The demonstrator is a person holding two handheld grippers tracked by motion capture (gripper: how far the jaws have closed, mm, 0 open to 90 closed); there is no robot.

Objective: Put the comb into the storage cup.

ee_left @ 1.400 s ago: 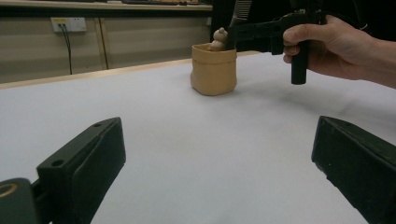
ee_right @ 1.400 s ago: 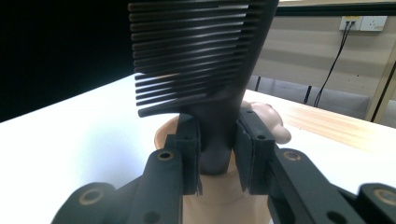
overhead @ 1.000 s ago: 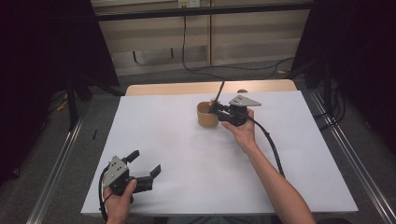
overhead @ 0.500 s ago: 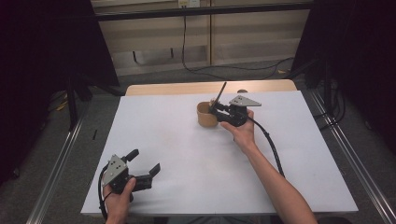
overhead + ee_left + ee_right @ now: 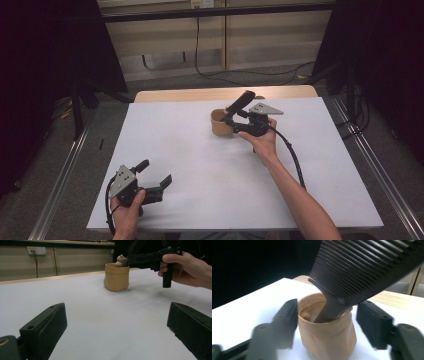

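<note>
A tan fabric pouch [image 5: 220, 123] stands upright at the far middle of the white table. A dark wide-toothed comb [image 5: 240, 103] stands in it, handle down, leaning up and to the right. My right gripper [image 5: 231, 122] is at the pouch's right side. In the right gripper view it stands open [image 5: 329, 322], one jaw on each side of the pouch [image 5: 329, 337], with the comb [image 5: 367, 267] overhead. Near the front left corner my left gripper [image 5: 155, 172] is open and holds nothing. The left gripper view shows the pouch [image 5: 116, 277] far off with something small and pale [image 5: 120, 258] at its rim.
The white table sheet [image 5: 200, 180] ends at a bare wooden strip [image 5: 175, 95] along the far edge. Dark curtains and metal rails flank the table. A cable [image 5: 290, 155] trails from the right gripper along the forearm.
The comb leans a little further to the right in the pouch than before. Both hands and grippers have barely moved.
</note>
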